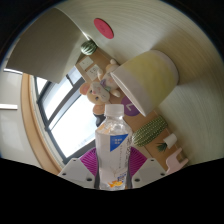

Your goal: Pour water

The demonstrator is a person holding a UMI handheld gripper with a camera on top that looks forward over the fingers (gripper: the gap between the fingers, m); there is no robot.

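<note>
A clear plastic water bottle (112,143) with a white cap and a pale blue label stands upright between my fingers. My gripper (112,163) is shut on the bottle; the purple pads (89,161) press on its two sides. The bottle is held up in the air, with the room seen tilted behind it. No cup or other vessel shows in the view.
A large cream lampshade (146,78) hangs just beyond the bottle. A window (70,110) with a wooden frame is behind and to the left. A shelf with small figures (97,85), a green cactus-like thing (150,130) and a wooden box (163,150) stand nearby.
</note>
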